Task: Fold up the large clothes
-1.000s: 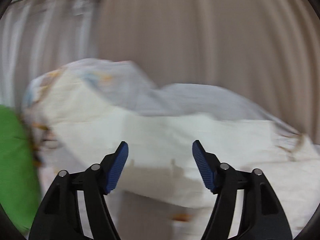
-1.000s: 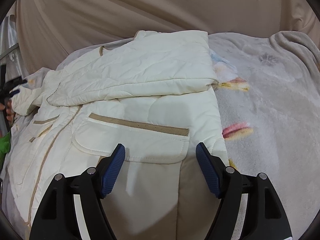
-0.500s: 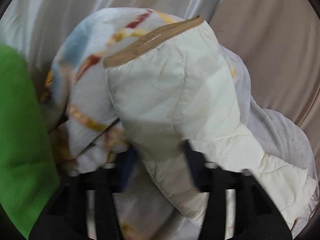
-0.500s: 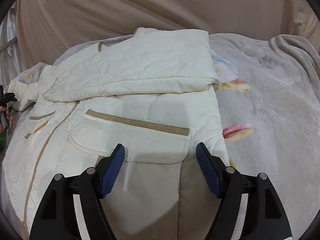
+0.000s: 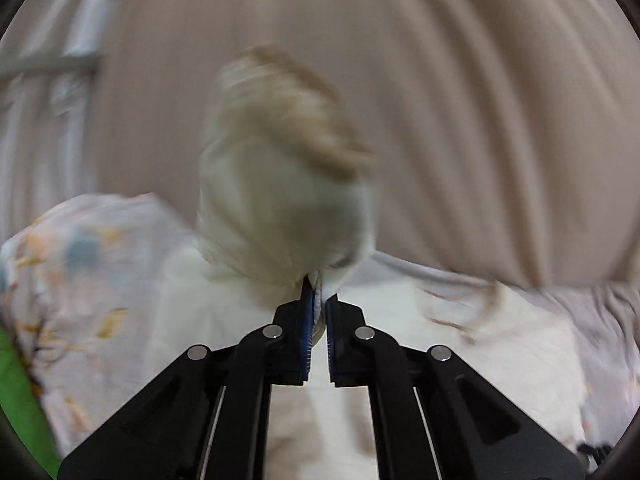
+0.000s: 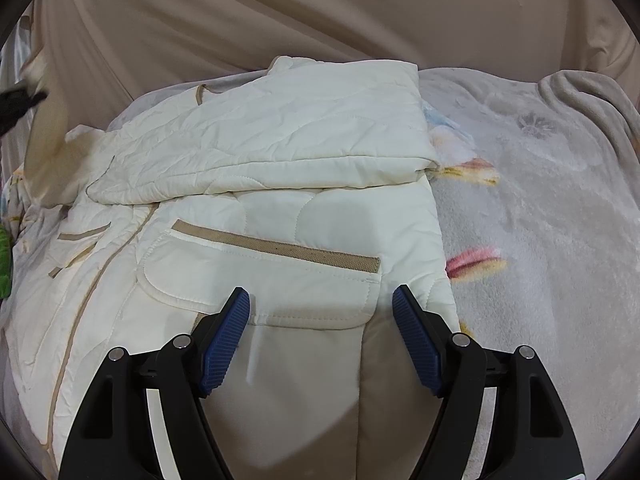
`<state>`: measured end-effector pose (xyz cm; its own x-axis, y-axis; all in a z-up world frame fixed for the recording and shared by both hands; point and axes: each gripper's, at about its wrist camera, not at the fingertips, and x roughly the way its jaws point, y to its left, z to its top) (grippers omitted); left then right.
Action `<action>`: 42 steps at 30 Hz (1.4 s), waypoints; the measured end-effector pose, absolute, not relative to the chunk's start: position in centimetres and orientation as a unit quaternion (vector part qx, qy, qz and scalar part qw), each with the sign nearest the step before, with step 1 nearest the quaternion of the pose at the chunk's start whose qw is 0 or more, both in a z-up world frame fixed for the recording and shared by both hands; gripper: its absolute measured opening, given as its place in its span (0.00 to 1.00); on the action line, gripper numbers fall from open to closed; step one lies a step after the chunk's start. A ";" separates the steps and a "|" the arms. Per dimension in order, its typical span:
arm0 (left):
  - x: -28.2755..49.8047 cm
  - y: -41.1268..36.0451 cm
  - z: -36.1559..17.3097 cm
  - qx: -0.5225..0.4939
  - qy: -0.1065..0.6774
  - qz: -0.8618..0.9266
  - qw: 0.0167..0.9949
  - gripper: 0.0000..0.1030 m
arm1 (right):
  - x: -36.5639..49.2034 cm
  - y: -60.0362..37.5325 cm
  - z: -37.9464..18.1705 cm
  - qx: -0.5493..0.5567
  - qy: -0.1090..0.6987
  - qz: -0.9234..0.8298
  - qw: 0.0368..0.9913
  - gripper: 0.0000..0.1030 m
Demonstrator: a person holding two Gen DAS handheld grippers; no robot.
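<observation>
- Left wrist view: the left gripper (image 5: 316, 312) is clenched on a thin edge of the sleeve (image 5: 280, 184), whose tan-trimmed cuff stands up, blurred, above the jaws. Only a sliver of fabric sits between the pads, so I judge a quick swing could pull it free and drop the sleeve short of the fold line.
- Below and to the left, the flowered blanket (image 5: 80, 264) lies close under the sleeve; a low carry could drag it along and rumple the base.
- Right wrist view, far left: the lifted sleeve (image 6: 46, 152) hangs off the jacket's shoulder. If it lands twisted, the fold will bulge.
- Centre: the cream quilted jacket (image 6: 280, 208) lies flat on the grey blanket (image 6: 540, 240), its other sleeve already folded across the chest. Pulling hard on the held sleeve could slide the whole body sideways and undo that fold.
- Lower centre: the right gripper (image 6: 320, 332) hovers released over the pocket, gripping nothing, so nothing pins the jacket.
</observation>
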<state>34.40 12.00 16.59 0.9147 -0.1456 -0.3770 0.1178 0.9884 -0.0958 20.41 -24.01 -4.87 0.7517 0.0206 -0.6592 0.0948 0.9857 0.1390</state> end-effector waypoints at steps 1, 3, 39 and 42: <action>34.2 9.0 16.0 -0.024 0.204 -0.095 0.974 0.05 | 20.4 -24.0 -4.9 0.083 0.351 -0.019 0.932 0.70; 33.7 3.3 14.0 -0.006 0.232 -0.143 0.962 0.06 | 20.3 -24.1 -4.8 0.086 0.350 -0.016 0.933 0.70; 36.7 12.9 4.3 -0.093 0.351 -0.036 0.931 0.52 | 29.0 -22.6 9.0 0.162 0.215 0.085 0.959 0.05; 37.4 11.9 1.7 -0.066 0.371 -0.025 0.926 0.53 | 34.4 -24.4 0.5 0.145 0.362 0.010 0.921 0.04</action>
<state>37.42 11.92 1.72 0.7241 -0.0960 -0.6830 -0.0020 0.9900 -0.1413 34.37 -24.41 0.53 0.7375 0.1233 -0.6639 0.0862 0.9579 0.2737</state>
